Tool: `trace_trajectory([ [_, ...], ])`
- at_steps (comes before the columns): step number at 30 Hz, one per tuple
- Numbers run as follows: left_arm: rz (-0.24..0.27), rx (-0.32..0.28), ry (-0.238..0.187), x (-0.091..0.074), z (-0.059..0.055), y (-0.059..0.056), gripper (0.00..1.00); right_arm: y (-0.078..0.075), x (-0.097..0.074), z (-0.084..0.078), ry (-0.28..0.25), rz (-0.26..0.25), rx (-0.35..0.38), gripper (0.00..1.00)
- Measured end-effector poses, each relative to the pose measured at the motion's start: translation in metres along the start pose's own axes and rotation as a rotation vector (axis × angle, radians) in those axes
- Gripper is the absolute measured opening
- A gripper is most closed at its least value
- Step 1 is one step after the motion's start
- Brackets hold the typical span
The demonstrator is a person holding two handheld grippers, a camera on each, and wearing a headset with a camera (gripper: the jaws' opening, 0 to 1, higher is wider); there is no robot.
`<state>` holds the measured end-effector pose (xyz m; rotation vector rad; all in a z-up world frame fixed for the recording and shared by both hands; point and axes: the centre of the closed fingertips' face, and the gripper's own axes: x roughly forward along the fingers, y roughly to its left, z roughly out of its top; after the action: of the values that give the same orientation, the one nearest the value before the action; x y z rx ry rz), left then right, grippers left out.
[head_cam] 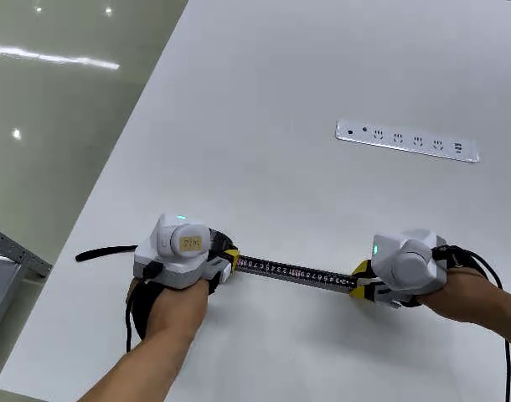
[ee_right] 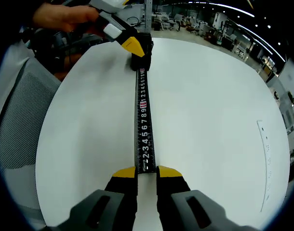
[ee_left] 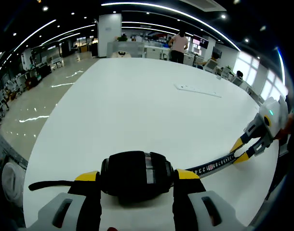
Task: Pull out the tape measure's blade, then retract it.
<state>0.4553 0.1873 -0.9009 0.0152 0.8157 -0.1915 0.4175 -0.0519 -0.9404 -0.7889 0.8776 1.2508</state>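
A black tape measure case [ee_left: 136, 173] sits on the white table, clamped between the yellow-tipped jaws of my left gripper [ee_left: 137, 175]; in the head view the left gripper [head_cam: 224, 261] holds the case [head_cam: 219, 244] at lower left. A black blade with white numbers [head_cam: 293, 273] stretches right from the case to my right gripper [head_cam: 358, 285], which is shut on the blade's end. In the right gripper view the blade [ee_right: 144, 120] runs straight away from my right gripper [ee_right: 146, 172] to the case [ee_right: 141, 57]. A black wrist strap [head_cam: 103, 252] trails left of the case.
A white power strip [head_cam: 406, 141] lies flat on the white table [head_cam: 272, 126] toward the far right. The table's left edge borders a glossy floor [head_cam: 46, 109]. A person [ee_left: 178, 45] stands beyond the far end of the table.
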Motion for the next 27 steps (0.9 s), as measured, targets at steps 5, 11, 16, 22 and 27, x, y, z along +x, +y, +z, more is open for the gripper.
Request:
trace_trajectory([
  [5, -0.003, 0.001, -0.001, 0.000, 0.000, 0.000, 0.56, 0.000, 0.004, 0.007, -0.010, 0.001, 0.004, 0.13],
  [11, -0.005, 0.002, -0.001, -0.001, 0.000, 0.000, 0.56, 0.000, 0.008, 0.016, -0.021, 0.003, 0.003, 0.13],
  [16, -0.007, 0.000, 0.000, -0.001, -0.001, 0.000, 0.56, 0.000, 0.010, 0.019, -0.021, 0.005, -0.003, 0.13],
  [22, -0.009, 0.001, -0.001, 0.000, -0.001, -0.001, 0.56, 0.000, 0.012, 0.023, -0.028, 0.007, -0.004, 0.13],
  [27, -0.010, 0.000, -0.002, 0.000, 0.000, -0.001, 0.56, 0.001, 0.015, 0.031, -0.044, 0.008, -0.008, 0.13],
])
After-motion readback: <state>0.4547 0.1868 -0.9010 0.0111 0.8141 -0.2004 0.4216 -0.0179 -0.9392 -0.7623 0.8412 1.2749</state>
